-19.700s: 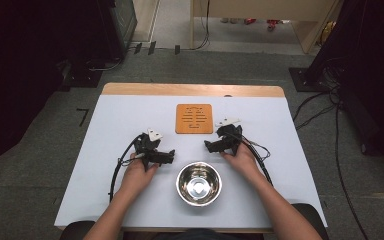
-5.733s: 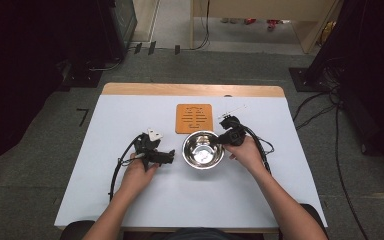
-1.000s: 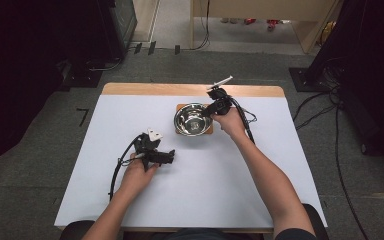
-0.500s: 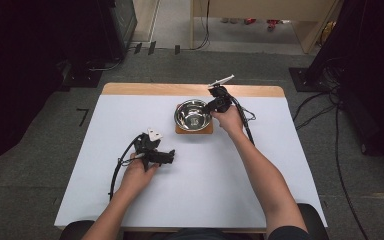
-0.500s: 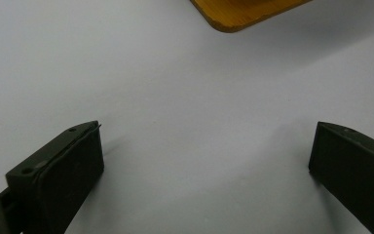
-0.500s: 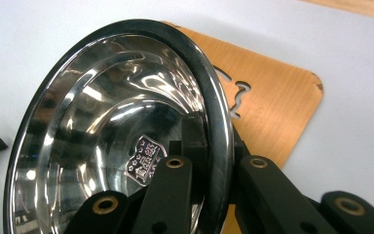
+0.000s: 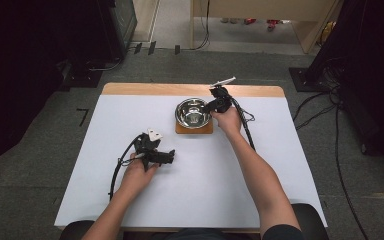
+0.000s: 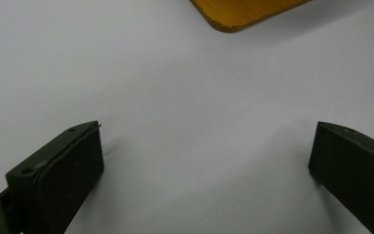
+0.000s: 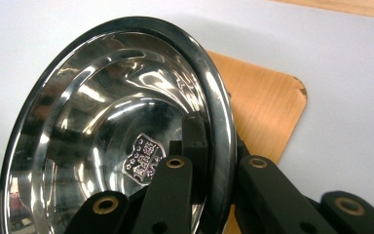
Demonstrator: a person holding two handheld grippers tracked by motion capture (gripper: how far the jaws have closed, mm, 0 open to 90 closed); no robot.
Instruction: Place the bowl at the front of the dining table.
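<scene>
A shiny steel bowl (image 7: pixel 192 111) sits over the square wooden mat (image 7: pixel 195 129) at the table's far middle. My right gripper (image 7: pixel 213 106) is shut on the bowl's right rim, one jaw inside and one outside. In the right gripper view the bowl (image 9: pixel 112 131) looms large, its rim pinched in my right gripper (image 9: pixel 219 175), and the wooden mat (image 9: pixel 268 107) lies beneath it. My left gripper (image 7: pixel 171 157) rests on the white tabletop nearer the person, jaws wide apart. In the left gripper view my left gripper (image 8: pixel 207 156) stands open over bare white surface, with a corner of the mat (image 8: pixel 238 12) ahead.
The white table (image 7: pixel 280 165) has a wooden strip (image 7: pixel 140 89) along its far edge. Cables trail from both grippers across the table. Dark floor, cabinets and more cables surround the table.
My right gripper carried the bowl a little farther back and set it lower over the wooden mat. The left gripper has stayed where it was.
</scene>
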